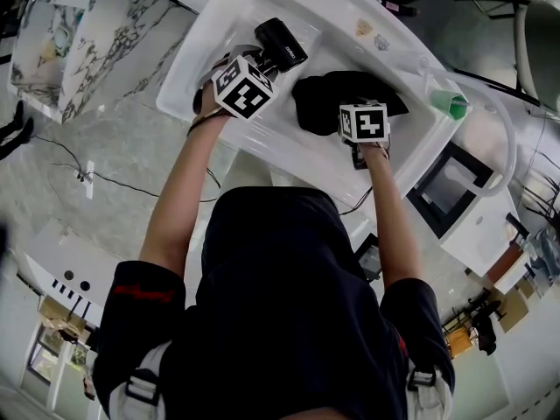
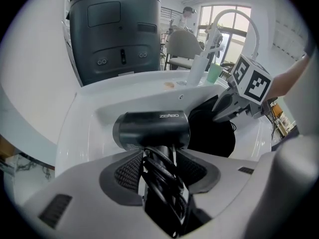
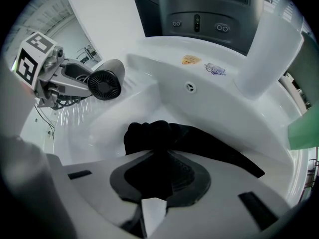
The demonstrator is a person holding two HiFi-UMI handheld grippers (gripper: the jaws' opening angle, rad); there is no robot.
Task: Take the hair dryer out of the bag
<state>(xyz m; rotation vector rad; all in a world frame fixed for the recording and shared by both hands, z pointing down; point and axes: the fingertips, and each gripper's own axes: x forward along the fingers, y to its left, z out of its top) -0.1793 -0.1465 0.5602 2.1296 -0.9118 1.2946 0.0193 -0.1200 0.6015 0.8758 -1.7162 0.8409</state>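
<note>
Over the sink (image 1: 350, 46), I am gripping the dryer (image 2: 152, 129) by its cord-wrapped handle in my left hand-held gripper (image 2: 159, 158), clear of the bag (image 3: 199, 138) pinched tight in my right hand-held gripper (image 3: 158, 173), and I am judging a firm grip and slow carry best.

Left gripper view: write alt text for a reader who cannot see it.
The left gripper clamps a black hair dryer by its cord-wrapped handle above a white basin. Behind it, the right gripper pinches a black bag lying in the basin.
</note>
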